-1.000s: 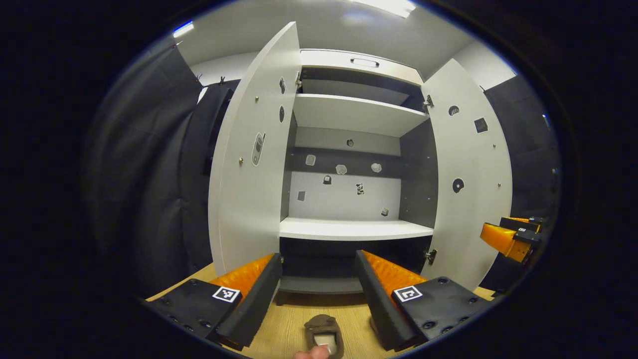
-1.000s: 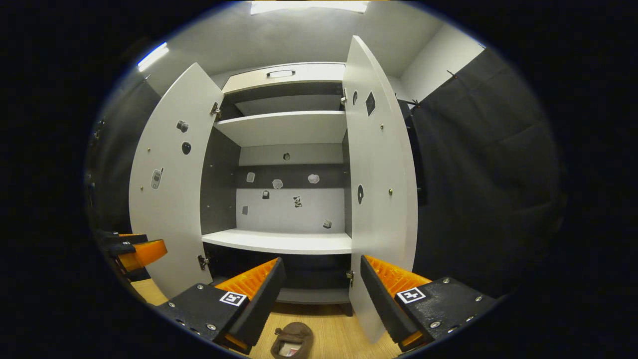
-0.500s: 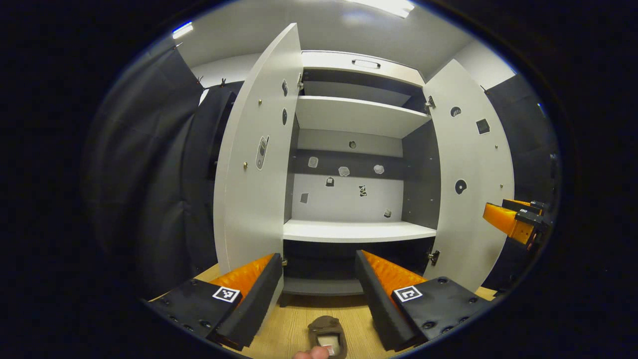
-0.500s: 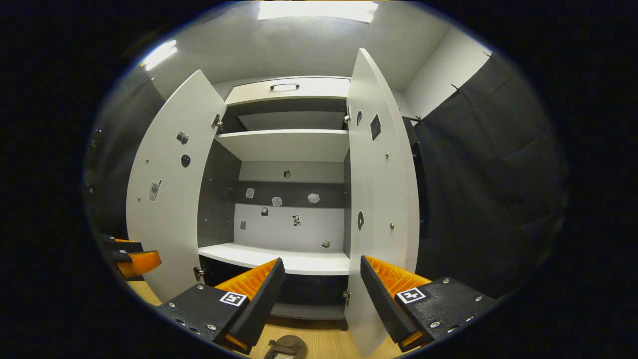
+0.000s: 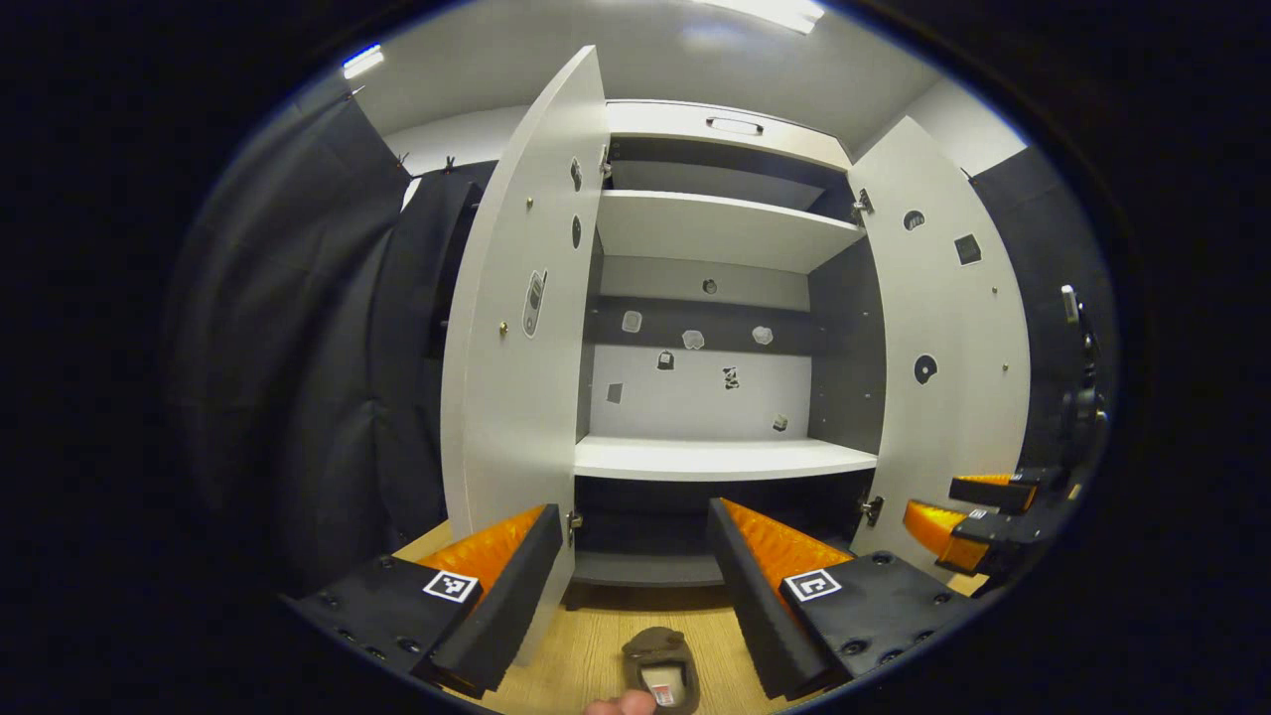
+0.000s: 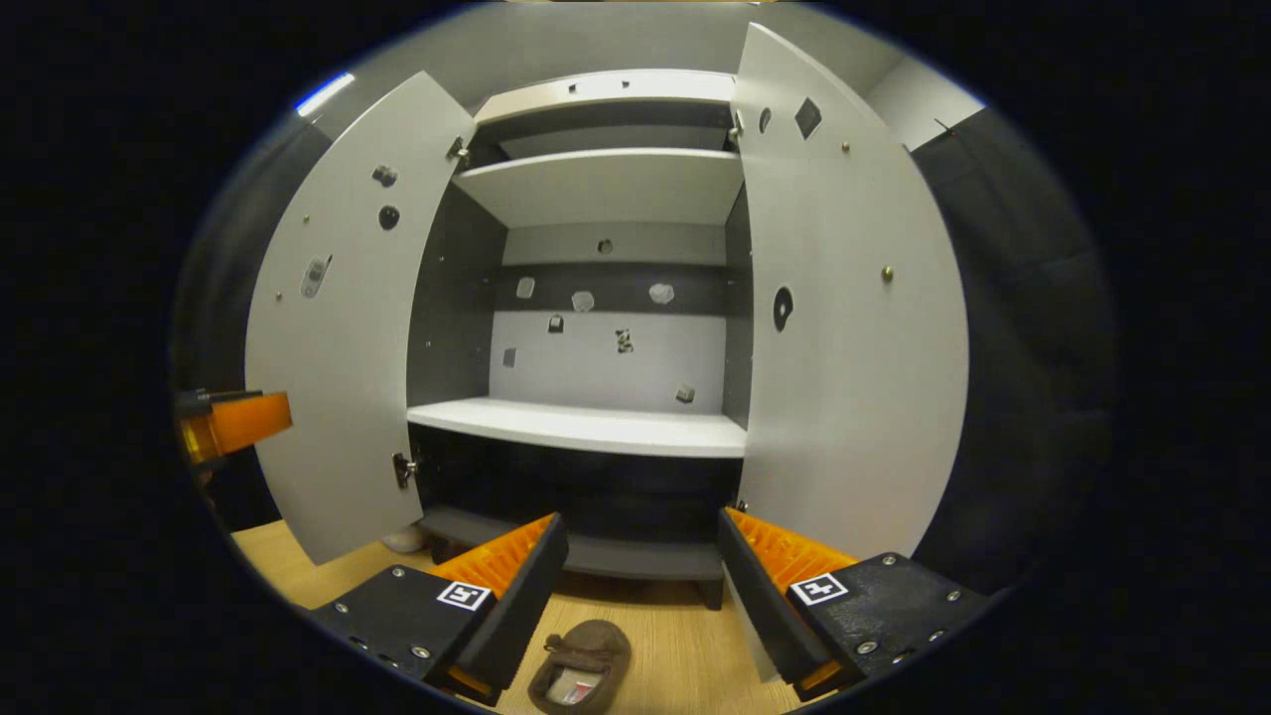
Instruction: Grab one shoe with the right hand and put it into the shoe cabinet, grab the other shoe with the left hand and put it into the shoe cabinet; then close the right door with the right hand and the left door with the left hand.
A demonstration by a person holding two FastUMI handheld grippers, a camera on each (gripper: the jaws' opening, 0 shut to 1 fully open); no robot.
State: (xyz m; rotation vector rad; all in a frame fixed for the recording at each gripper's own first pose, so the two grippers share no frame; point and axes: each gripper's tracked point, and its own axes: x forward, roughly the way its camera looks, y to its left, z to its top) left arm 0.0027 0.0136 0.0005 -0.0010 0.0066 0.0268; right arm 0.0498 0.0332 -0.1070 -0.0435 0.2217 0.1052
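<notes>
We take the shoe cabinet (image 5: 710, 129) as our landmark: it stands facing us on the wooden floor (image 6: 685, 650), both doors swung wide open, and it shows the same way in the right gripper view (image 6: 606, 89). The left door (image 5: 516, 328) hangs off the cabinet's left side and carries small stickers on its inner face; the right door (image 5: 943, 338) hangs off the cabinet's right side, also with stickers. In the right gripper view we see the left door (image 6: 338, 328) and right door (image 6: 854, 328) again, the right one nearest to that camera. Inside the cabinet a white lower shelf (image 5: 720, 459) and an upper shelf (image 5: 715, 226) are bare, with small stickers on the back panel between them. Black cloth hangs on both sides of the cabinet. The left gripper (image 5: 635, 526) hovers in front of the cabinet's base, jaws wide, nothing between them. The right gripper (image 6: 640, 541) also sits in front of the cabinet base, low, jaws wide apart and empty; we see it too off the cabinet's right door (image 5: 978, 516), low down. The left gripper shows past the left door's outer edge in the right gripper view (image 6: 233, 422). One brown shoe (image 6: 579, 665) lies on the floor in front of the cabinet, below and between the right gripper's fingers, not touched. A brown shoe (image 5: 663, 667) lies on the floor in front of the cabinet in the left gripper view, below that gripper's fingers; we cannot tell if it is the same shoe. A fingertip (image 5: 621, 705) shows just beside it at the bottom edge.
</notes>
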